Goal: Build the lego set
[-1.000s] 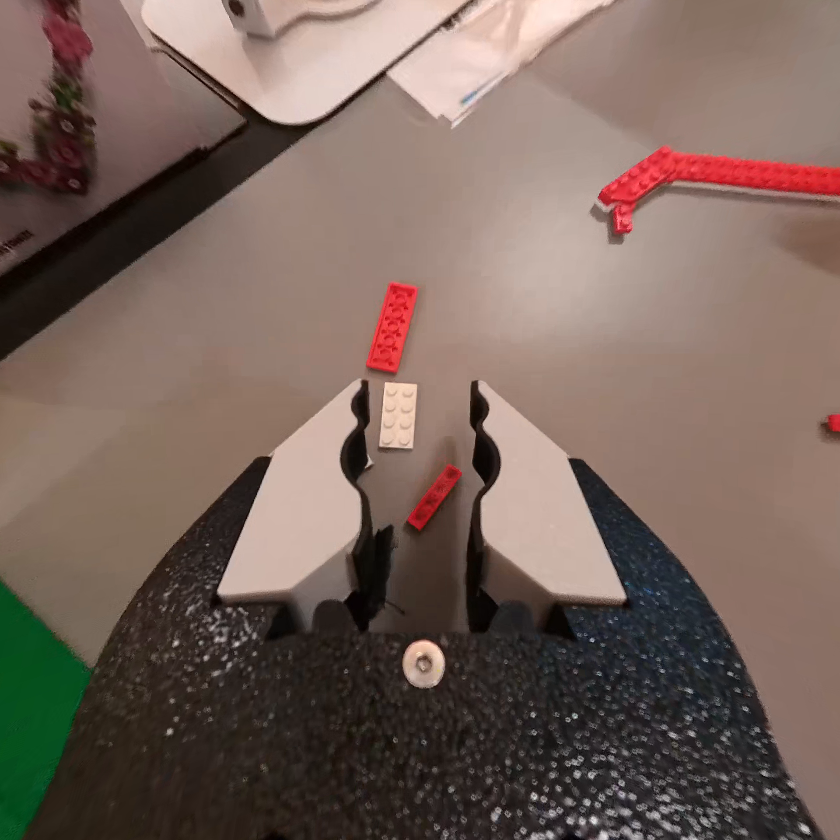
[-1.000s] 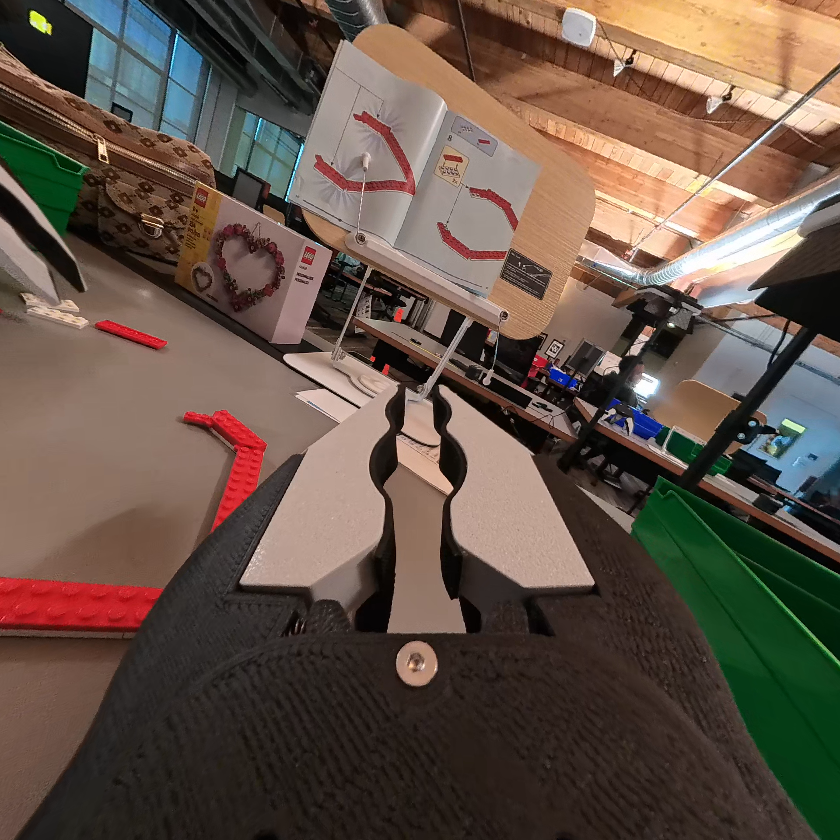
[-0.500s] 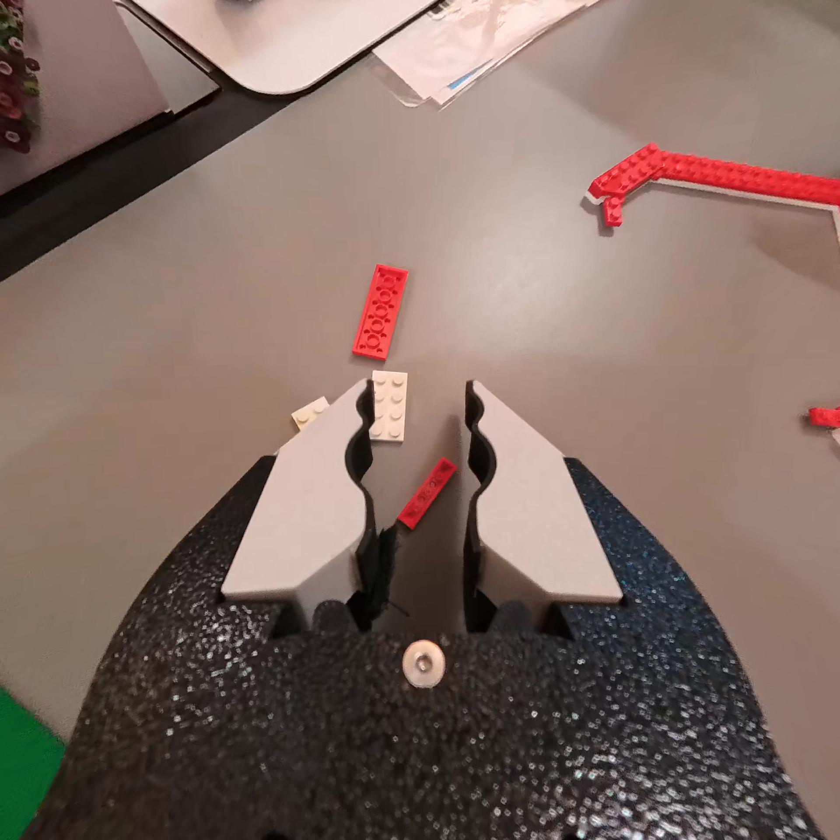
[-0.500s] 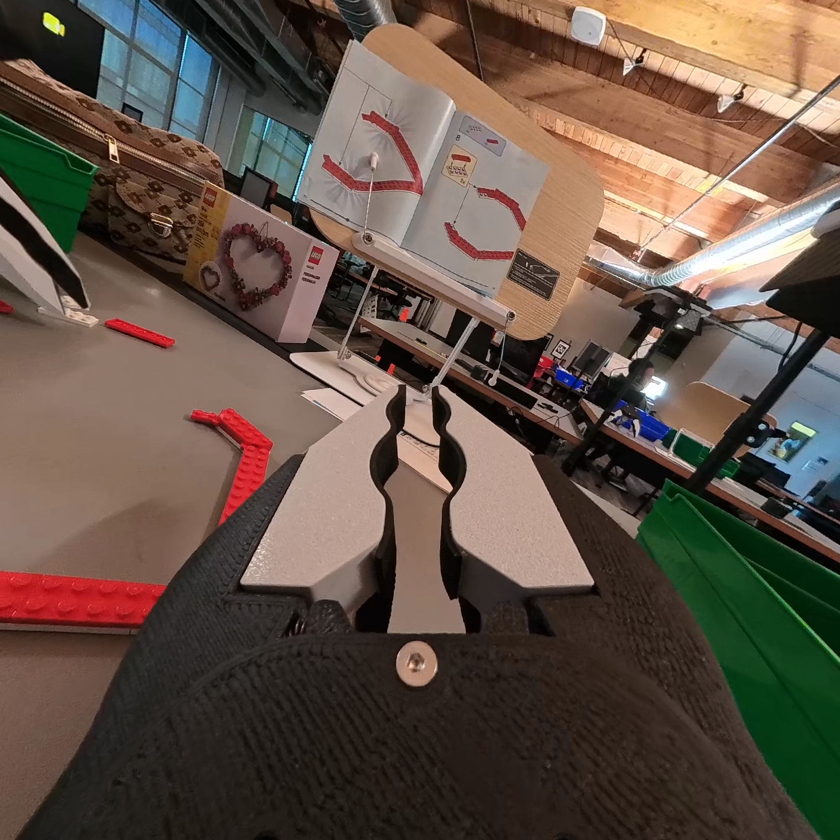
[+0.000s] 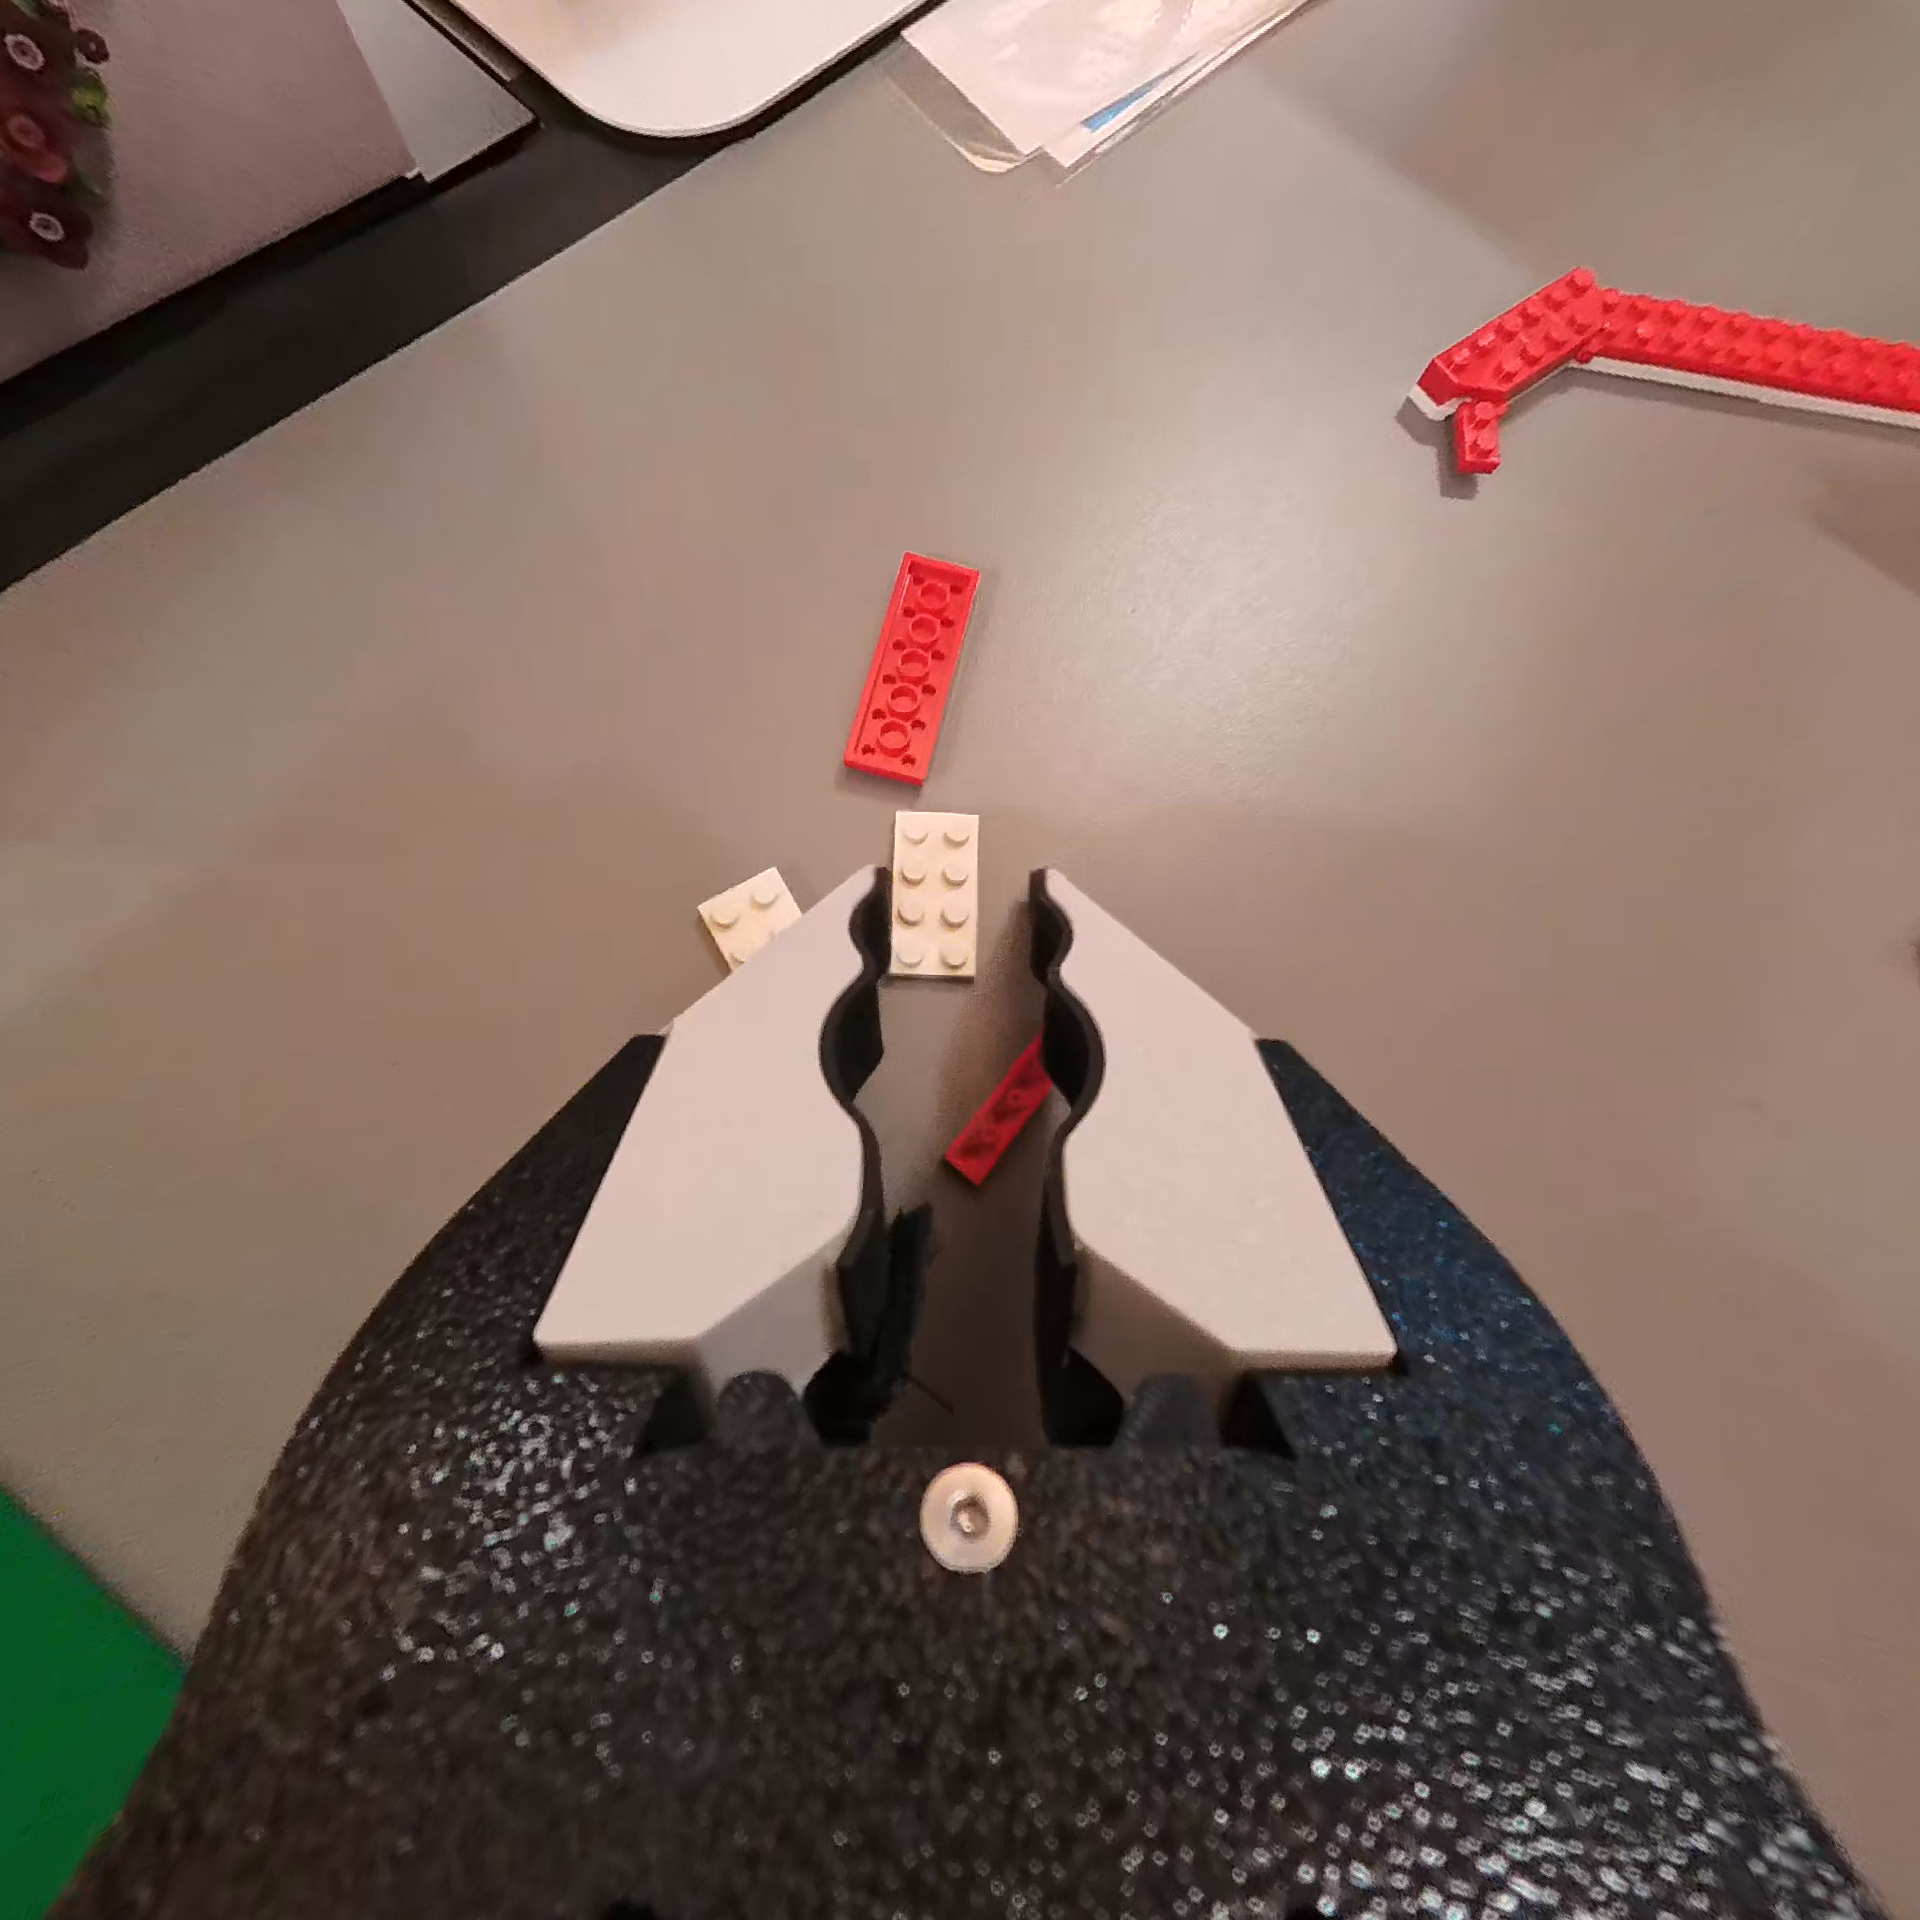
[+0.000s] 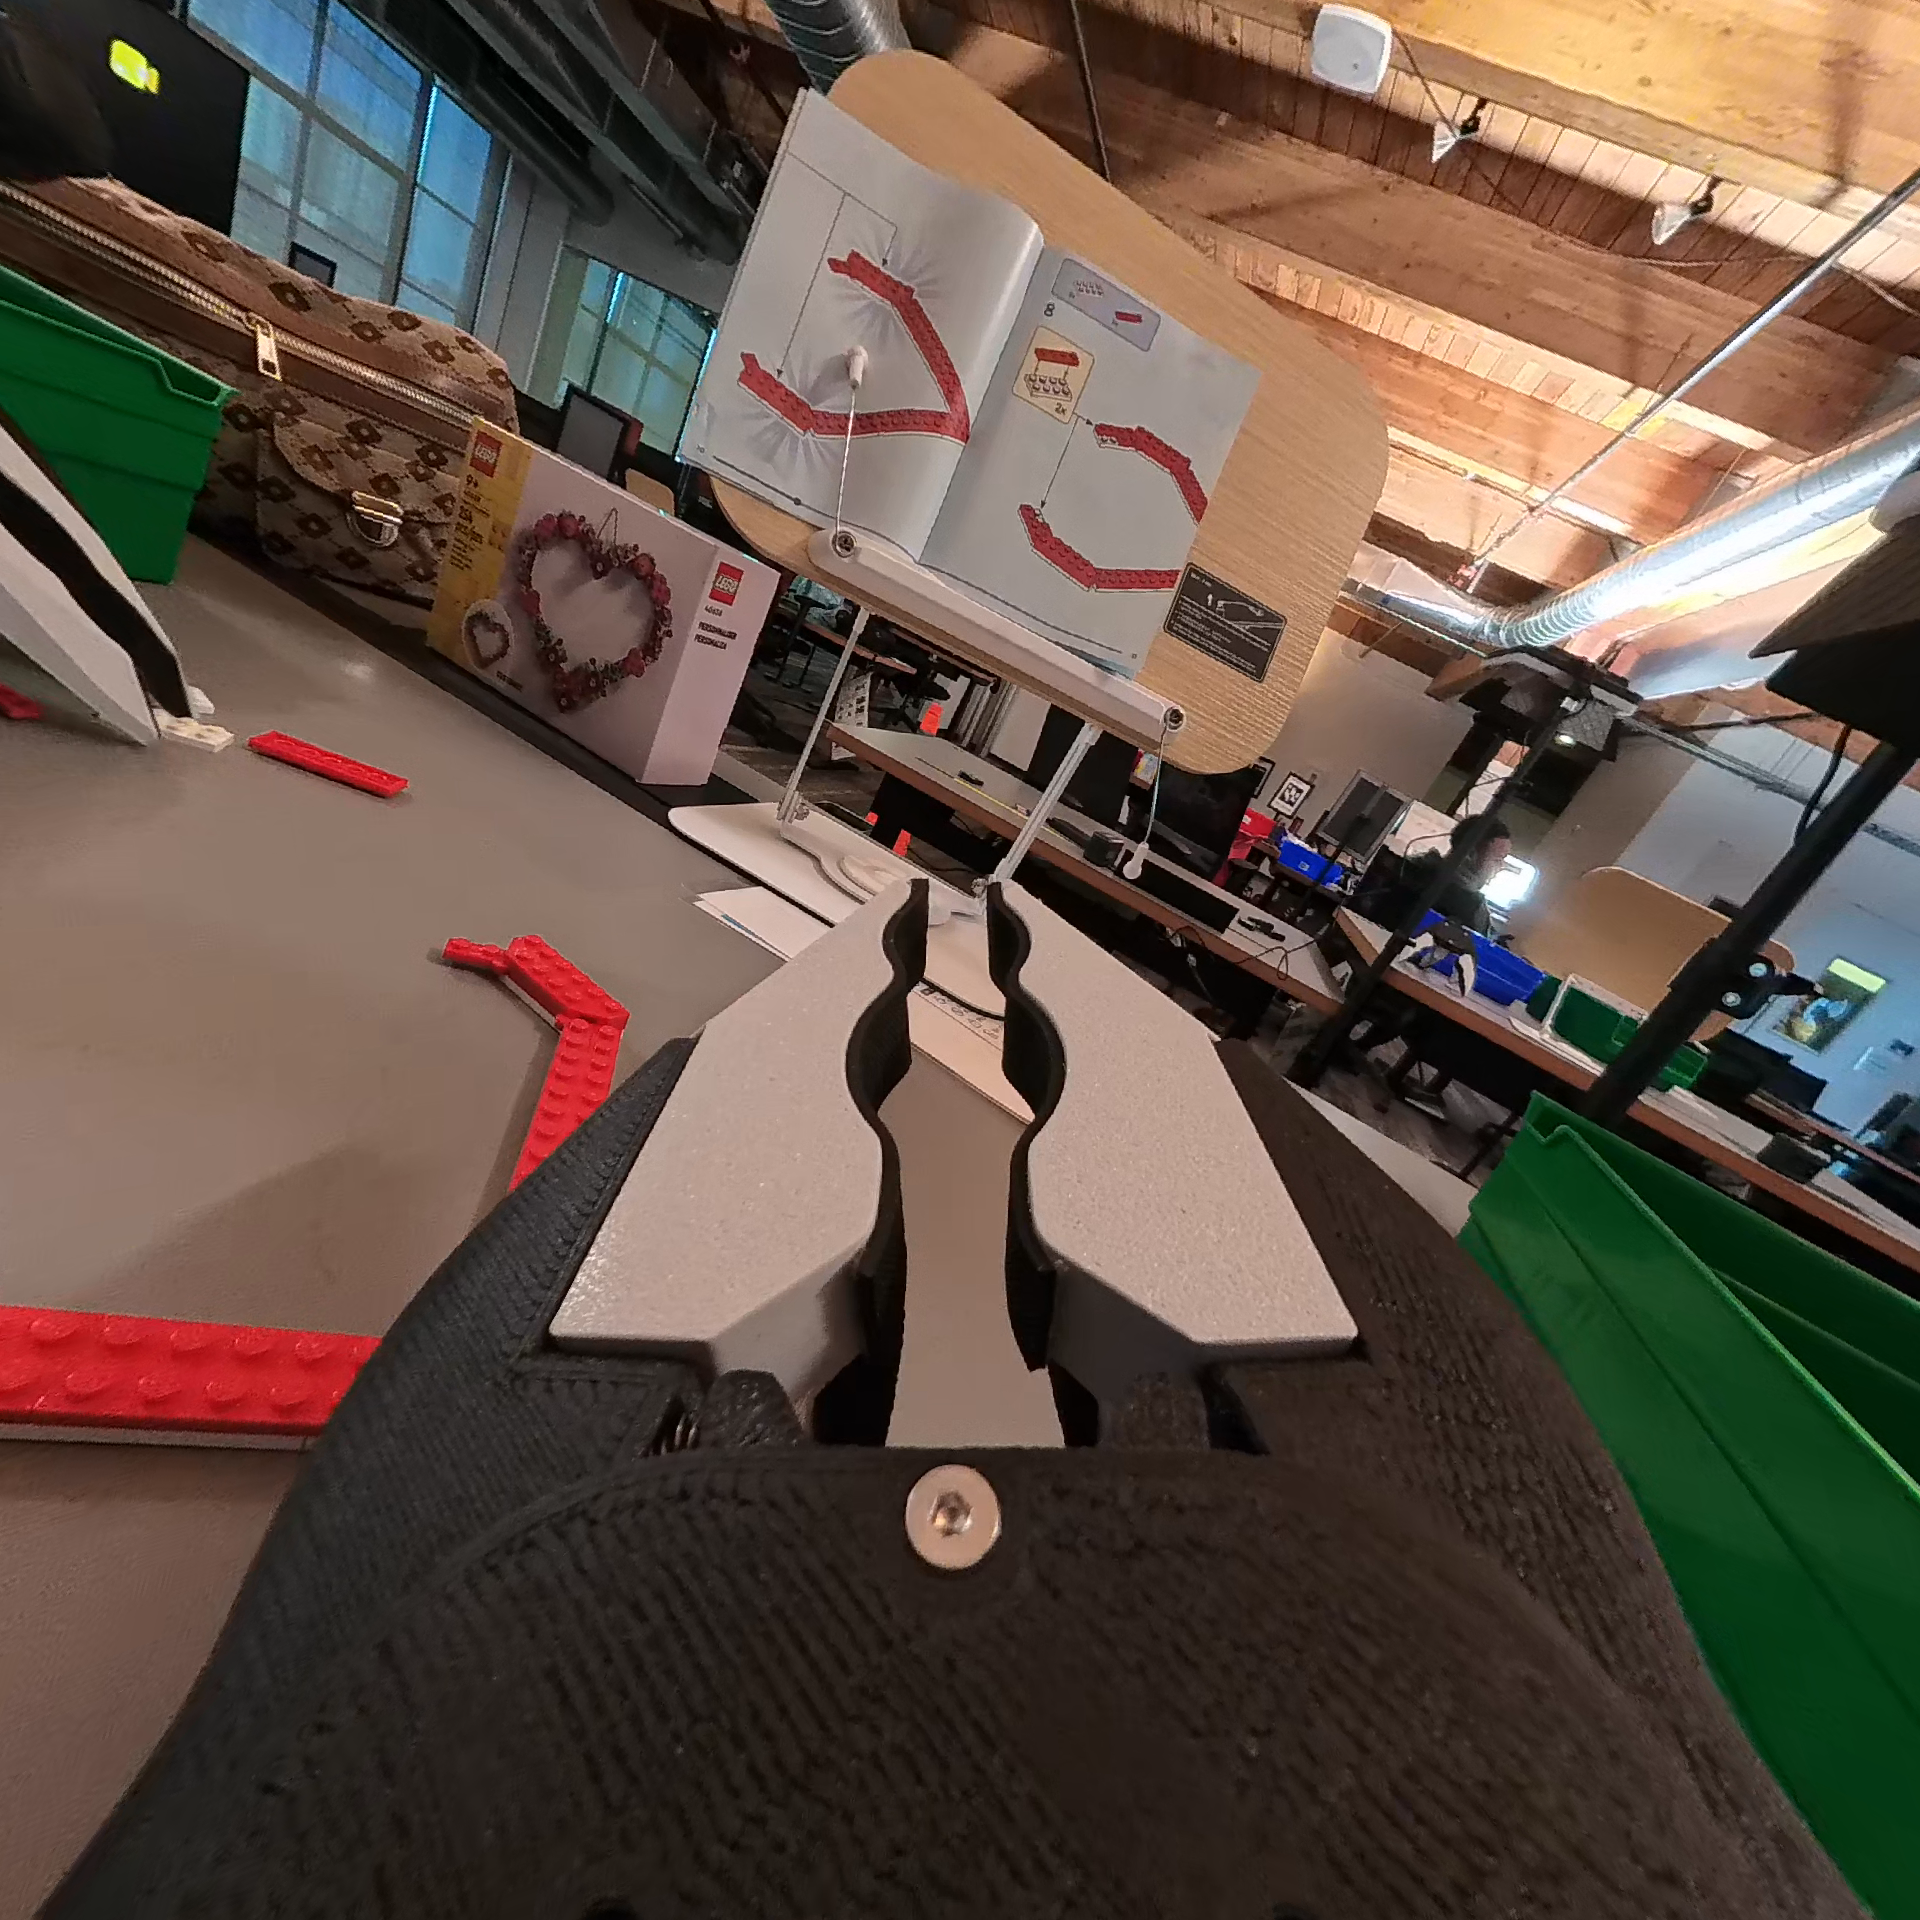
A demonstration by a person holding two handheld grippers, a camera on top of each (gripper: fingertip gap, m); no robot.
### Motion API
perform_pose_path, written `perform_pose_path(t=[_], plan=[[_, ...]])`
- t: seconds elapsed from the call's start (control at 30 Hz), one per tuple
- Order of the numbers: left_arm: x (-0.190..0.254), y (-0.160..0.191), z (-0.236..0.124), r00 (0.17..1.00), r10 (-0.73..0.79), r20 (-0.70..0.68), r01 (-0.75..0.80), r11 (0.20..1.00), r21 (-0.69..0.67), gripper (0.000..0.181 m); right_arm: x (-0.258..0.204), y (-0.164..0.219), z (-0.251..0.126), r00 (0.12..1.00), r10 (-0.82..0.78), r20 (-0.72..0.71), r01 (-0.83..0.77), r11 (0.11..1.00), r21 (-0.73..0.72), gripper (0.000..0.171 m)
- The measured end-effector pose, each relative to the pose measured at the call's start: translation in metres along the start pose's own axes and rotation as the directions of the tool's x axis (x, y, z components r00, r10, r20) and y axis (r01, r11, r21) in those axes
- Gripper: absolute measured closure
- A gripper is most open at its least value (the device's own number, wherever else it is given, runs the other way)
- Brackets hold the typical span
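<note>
Four loose plates are seen in the left wrist view: the left gripper (image 5: 951, 883), jaws apart and empty, is held over a white plate (image 5: 934, 896), so picking seems in hand; a closer descent is needed.

Only the right wrist view shows the manual (image 6: 966, 416); the right gripper (image 6: 948, 904) is parted, empty, beside the red frame (image 6: 566, 1023).

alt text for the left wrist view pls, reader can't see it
The open left gripper hovers over a grey table, its fingers flanking a white 2x4 plate and a small red plate. Ahead lies an upturned red plate; a second white plate peeks out left, and a long red assembly lies far right.
</note>
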State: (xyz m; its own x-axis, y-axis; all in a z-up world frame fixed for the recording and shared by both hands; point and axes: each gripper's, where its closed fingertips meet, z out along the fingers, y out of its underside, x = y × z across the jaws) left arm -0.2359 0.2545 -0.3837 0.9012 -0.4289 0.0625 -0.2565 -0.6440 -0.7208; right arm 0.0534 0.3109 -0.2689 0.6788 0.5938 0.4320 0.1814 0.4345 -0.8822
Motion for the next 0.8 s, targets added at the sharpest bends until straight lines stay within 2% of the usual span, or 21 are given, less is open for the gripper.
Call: perform_pose_path(t=[0.03, 0.5, 0.8], plan=[[-0.001, 0.001, 0.000, 1.000, 0.007, 0.006, -0.007, 1.000, -0.005, 0.159, 0.000, 0.000, 0.000, 1.000, 0.000, 0.000, 0.000, 1.000, 0.000, 0.161], [0.002, 0.002, -0.001, 0.998, 0.058, 0.010, -0.058, 0.998, -0.022, 0.167, 0.000, 0.000, 0.000, 1.000, 0.002, 0.004, -0.002, 1.000, -0.002, 0.162], [0.072, -0.045, -0.006, 0.955, 0.143, -0.260, -0.104, 0.982, 0.158, 0.167, -0.001, 0.000, 0.000, 1.000, 0.001, 0.006, -0.001, 1.000, -0.002, 0.162]])
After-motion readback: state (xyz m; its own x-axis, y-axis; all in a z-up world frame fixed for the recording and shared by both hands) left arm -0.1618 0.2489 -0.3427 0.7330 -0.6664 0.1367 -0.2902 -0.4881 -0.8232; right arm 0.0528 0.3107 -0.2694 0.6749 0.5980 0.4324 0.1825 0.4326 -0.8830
